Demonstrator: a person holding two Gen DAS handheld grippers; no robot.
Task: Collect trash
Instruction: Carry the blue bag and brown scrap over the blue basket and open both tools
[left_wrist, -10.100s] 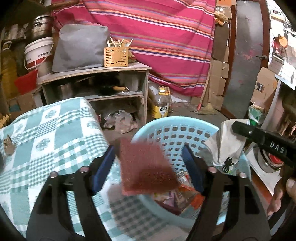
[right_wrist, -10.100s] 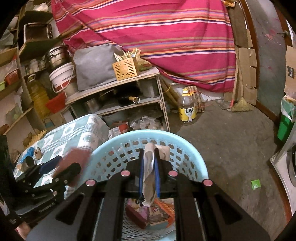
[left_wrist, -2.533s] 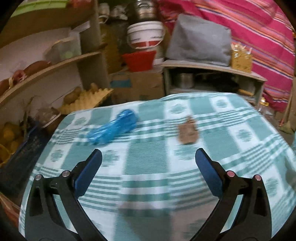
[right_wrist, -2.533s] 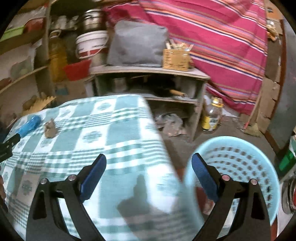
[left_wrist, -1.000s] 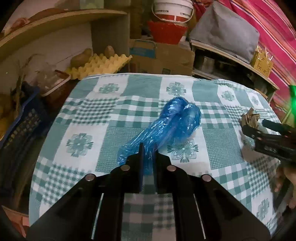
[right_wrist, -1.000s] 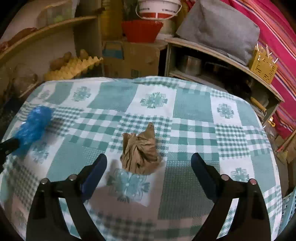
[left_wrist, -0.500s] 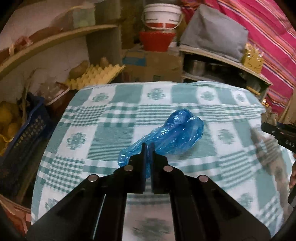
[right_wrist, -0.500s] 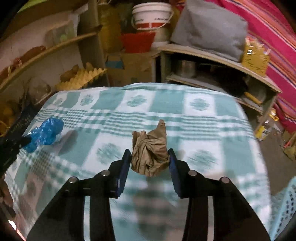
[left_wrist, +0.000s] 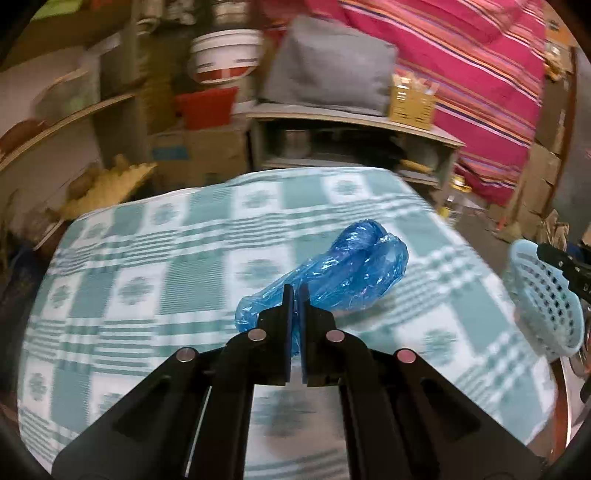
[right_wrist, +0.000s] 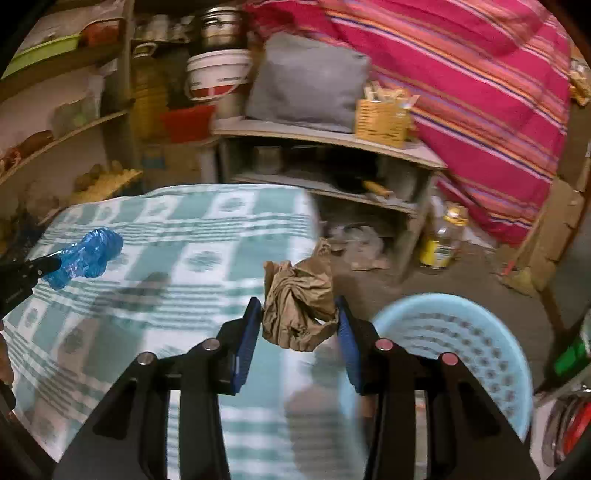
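The centre and lower left of both views are filled by a table covered with a green-and-white checked cloth, blurred by motion. A pink striped fabric hanging is seen across the upper right of the right wrist view, and a wooden shelf unit with a grey cushion-like bundle and a yellow slotted holder on top stands behind the table. A round light-blue perforated plastic basket is seen on the floor at the lower right of the right wrist view, just off the table's edge; in the left wrist view it appears at the right edge of the frame. A white bucket with a red band is seen at the upper centre, above a red tub

The left gripper is seen at the lower centre of its view, its fingers pressed together on the tail of a crumpled blue plastic bag, which juts forward above the cloth. In the right wrist view the same bag is found at the left edge. The right gripper is pinched on a crumpled brown paper wad, which is held between the blue pads at the centre of the frame, over the table's right edge and left of the basket; these jaws have just been closing onto it
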